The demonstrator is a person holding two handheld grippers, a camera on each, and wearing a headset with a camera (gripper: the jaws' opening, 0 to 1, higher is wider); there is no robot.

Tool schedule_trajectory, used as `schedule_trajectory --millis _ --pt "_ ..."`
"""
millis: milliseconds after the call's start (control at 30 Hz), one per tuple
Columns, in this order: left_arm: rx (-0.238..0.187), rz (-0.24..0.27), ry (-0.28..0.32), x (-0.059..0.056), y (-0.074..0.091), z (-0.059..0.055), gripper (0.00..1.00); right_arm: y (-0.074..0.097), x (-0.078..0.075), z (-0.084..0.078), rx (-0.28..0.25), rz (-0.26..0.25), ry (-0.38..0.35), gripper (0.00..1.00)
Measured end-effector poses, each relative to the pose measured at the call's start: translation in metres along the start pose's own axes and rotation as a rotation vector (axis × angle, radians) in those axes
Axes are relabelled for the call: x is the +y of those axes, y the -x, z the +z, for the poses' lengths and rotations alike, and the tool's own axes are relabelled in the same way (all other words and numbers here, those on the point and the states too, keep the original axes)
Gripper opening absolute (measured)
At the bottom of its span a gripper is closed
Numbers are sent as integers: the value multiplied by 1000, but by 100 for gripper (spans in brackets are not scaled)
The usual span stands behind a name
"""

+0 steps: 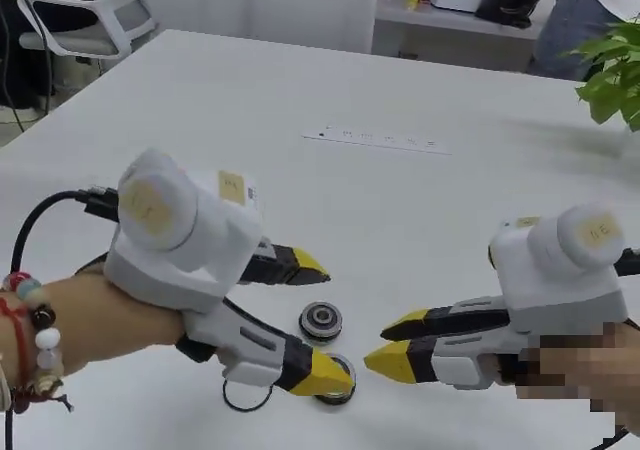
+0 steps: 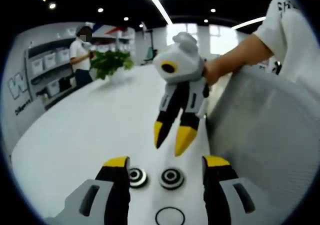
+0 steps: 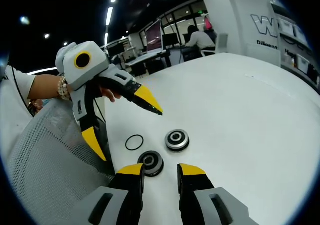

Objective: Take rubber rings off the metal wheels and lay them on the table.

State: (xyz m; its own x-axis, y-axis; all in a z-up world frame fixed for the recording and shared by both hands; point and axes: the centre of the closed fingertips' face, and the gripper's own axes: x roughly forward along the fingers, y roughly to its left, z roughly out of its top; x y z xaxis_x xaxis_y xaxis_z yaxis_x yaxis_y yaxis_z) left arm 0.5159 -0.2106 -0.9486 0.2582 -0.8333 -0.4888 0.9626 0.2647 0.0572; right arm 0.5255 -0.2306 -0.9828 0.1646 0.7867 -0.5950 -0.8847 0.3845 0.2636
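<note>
Plainly, the left gripper (image 1: 317, 318) is wide open and empty, its yellow-tipped jaws spread to either side of two metal wheels. In the head view its lower jaw tip covers part of the nearer wheel (image 1: 338, 394), while the farther wheel (image 1: 321, 320) lies in the gap between the jaws, touched by neither. The right gripper (image 1: 383, 345) faces it from the opposite side, its jaws parted only a little and holding nothing, with its tips close to the wheels but clear of them. The wheels lie flat, side by side and near each other but not touching. Each shows a bright hub inside a dark band, and whether that band is rubber I cannot tell. A loose black rubber ring (image 3: 134, 142) lies flat just beside them, on the left gripper's side; in the head view that gripper hides part of it. All three sit on the white table (image 1: 400, 90) close to the edge on the person's side, where a grey mesh chair back (image 3: 45, 150) rises. Farther out, a flat white strip (image 1: 378, 140) lies toward the far edge, and a green plant (image 1: 612, 70) stands by the right edge.
</note>
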Motion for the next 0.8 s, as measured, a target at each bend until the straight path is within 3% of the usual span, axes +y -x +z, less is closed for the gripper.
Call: schedule_trajectory --millis 100,233,333,800 --pt "20 -1 -17 0 -3 -6 58 -1 0 -1 4 2 -4 24" --pt "39 -8 -31 1 -6 -15 45 -2 0 -5 13 9 -6 23" --pt "51 -6 10 1 -10 -21 47 -4 1 -7 20 14 -10 23" --pt "56 -11 18 3 -17 -31 33 -18 12 -18 65 43 38 22"
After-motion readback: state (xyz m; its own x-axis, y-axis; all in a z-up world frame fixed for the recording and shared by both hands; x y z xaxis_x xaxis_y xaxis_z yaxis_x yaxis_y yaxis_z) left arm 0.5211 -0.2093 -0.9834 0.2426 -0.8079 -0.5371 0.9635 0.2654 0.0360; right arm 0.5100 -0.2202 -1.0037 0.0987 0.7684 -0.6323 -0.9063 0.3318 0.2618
